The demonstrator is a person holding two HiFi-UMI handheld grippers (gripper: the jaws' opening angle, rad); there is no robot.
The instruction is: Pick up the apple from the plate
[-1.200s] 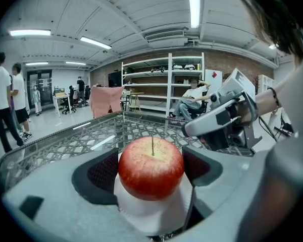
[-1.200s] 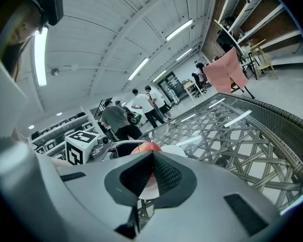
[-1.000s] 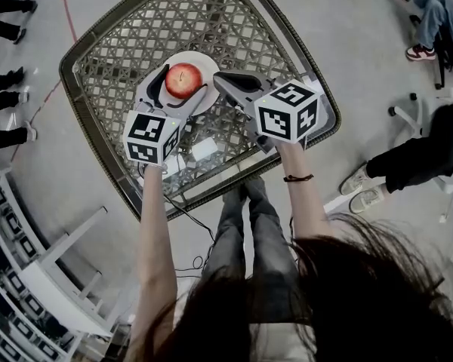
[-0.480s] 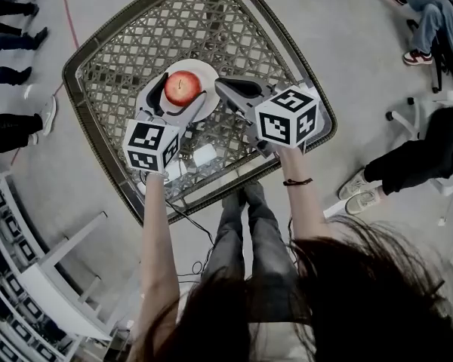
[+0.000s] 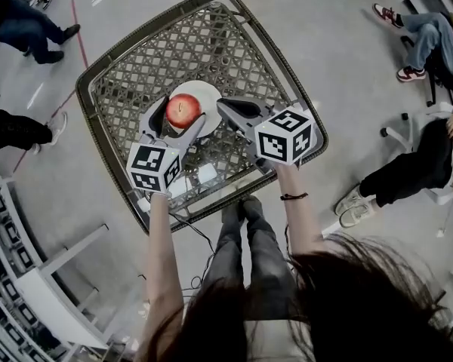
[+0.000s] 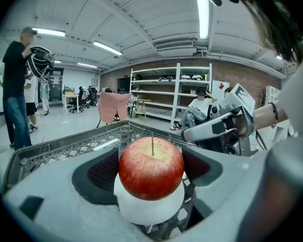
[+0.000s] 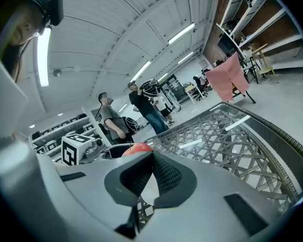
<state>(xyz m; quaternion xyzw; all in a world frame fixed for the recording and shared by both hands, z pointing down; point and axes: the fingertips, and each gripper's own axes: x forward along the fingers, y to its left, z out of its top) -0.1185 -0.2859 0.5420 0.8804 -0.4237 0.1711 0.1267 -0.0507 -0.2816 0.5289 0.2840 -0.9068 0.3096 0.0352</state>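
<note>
The apple (image 6: 151, 168) is seated on the white plate (image 6: 150, 213), near the middle of the lattice counter (image 5: 211, 36). It is bracketed by the left hand-held gripper (image 5: 183, 111), whose jaws are set apart, one pad just beside each flank; whether contact is made cannot be told. The right hand-held gripper (image 7: 151, 158) is seen just beside the plate, jaws together on nothing. The squeeze is judged the step in hand: the pads are best centred on the widest girth and closed evenly, then lifted straight up so the plate is not dragged.
</note>
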